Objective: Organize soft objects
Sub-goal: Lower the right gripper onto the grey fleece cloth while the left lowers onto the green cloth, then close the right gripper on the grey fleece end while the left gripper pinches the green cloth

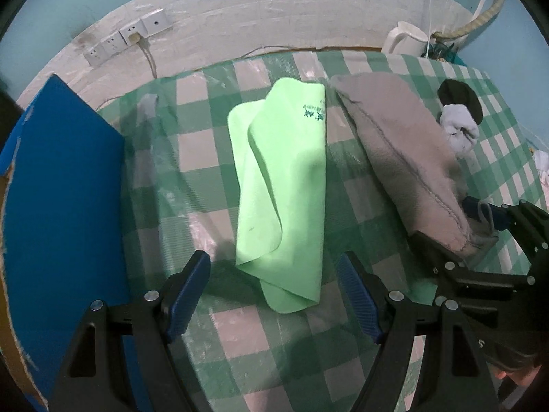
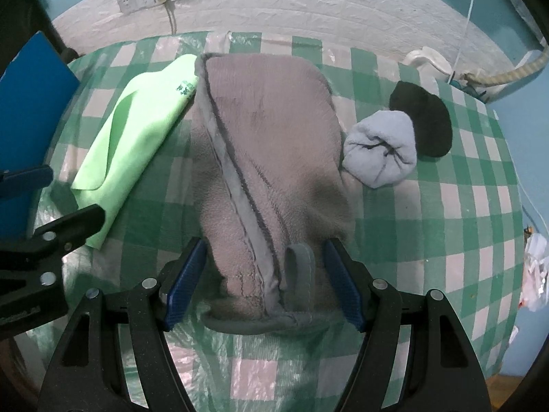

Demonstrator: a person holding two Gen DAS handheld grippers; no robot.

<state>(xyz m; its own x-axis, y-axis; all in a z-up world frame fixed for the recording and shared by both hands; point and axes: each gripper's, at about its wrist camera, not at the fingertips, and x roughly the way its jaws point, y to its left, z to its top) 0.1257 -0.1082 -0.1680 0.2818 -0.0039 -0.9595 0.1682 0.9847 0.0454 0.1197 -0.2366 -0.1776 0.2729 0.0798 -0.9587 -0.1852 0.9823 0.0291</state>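
Note:
A folded light green cloth [image 1: 281, 185] lies on the checked tablecloth; it also shows in the right wrist view [image 2: 137, 130]. My left gripper [image 1: 274, 295] is open, its fingers either side of the cloth's near end. A grey fleece towel [image 2: 267, 158] lies to the right of it, also seen in the left wrist view [image 1: 405, 158]. My right gripper [image 2: 264, 281] is open around the towel's near end with its hanging loop. A rolled light blue sock [image 2: 381, 147] and a black sock [image 2: 425, 120] lie right of the towel.
A blue board [image 1: 65, 213] stands at the left edge of the table. A white kettle [image 1: 405, 39] and a hose sit at the back right. Wall sockets [image 1: 127, 36] are on the white wall behind. Crumpled paper [image 2: 535, 267] lies at the far right.

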